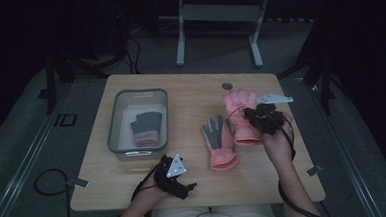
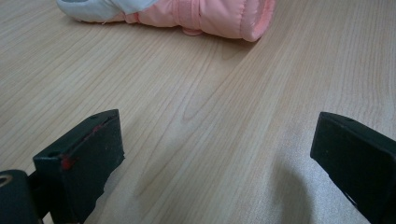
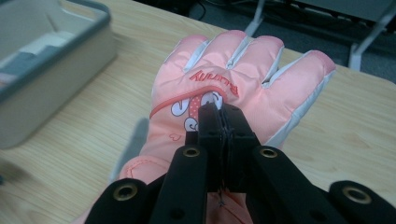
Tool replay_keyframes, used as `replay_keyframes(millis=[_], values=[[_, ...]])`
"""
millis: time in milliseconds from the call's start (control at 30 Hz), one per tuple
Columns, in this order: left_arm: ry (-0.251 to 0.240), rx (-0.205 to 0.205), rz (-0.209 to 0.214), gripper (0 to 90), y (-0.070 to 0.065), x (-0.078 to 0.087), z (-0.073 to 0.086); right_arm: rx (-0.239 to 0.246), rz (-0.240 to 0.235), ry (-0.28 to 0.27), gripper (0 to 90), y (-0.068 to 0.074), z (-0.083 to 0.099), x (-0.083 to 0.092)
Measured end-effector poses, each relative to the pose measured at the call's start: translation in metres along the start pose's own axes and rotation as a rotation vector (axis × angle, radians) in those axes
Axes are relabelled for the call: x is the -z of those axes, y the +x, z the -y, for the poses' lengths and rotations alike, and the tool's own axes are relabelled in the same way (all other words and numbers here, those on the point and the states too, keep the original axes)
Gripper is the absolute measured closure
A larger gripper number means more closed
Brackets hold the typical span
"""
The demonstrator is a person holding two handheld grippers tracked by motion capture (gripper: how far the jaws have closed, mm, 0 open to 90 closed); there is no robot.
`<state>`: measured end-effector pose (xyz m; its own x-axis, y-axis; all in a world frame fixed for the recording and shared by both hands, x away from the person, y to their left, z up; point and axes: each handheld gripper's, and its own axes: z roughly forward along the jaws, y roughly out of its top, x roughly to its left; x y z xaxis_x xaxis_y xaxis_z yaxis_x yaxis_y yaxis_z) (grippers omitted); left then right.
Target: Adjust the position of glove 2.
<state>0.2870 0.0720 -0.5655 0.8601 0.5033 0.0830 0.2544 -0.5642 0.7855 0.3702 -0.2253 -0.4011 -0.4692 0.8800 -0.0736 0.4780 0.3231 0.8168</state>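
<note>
A pale wooden table (image 1: 195,183) is set on grey floor in a dark room. The left gripper (image 1: 177,182) is held wide open, empty. The right gripper (image 3: 219,114) is pinched shut on the pink glove (image 3: 233,79), beyond a second glove (image 1: 219,142).

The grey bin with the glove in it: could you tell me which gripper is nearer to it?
Left. The left gripper rests just in front of the grey bin's near right corner; the right gripper is across the table at the pink glove.

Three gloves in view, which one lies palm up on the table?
The middle glove, between the bin and the right tool: its grey palm faces up. The right glove shows its pink back; the third glove is in the bin.
</note>
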Motion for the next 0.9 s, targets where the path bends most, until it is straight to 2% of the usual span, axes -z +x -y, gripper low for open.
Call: replay_keyframes(millis=[233,467,700,767,900], values=[[0.002,-0.002,0.000,2.1,0.000,0.000,0.000,0.019,-0.007,-0.023,87.9,0.031,-0.013,-0.003],[-0.001,-0.002,0.000,2.1,0.000,0.000,0.000,0.022,0.002,-0.008,87.9,0.052,-0.010,-0.012],[-0.005,0.002,0.000,2.0,0.000,0.001,0.000,0.042,-0.024,0.033,87.9,0.059,0.003,-0.024],[-0.002,-0.001,-0.001,2.1,0.000,0.000,0.000,0.025,-0.030,0.043,87.9,0.060,0.007,-0.027],[-0.002,-0.001,-0.002,2.0,0.000,0.000,0.000,0.015,-0.010,0.075,87.9,0.065,0.018,-0.034]])
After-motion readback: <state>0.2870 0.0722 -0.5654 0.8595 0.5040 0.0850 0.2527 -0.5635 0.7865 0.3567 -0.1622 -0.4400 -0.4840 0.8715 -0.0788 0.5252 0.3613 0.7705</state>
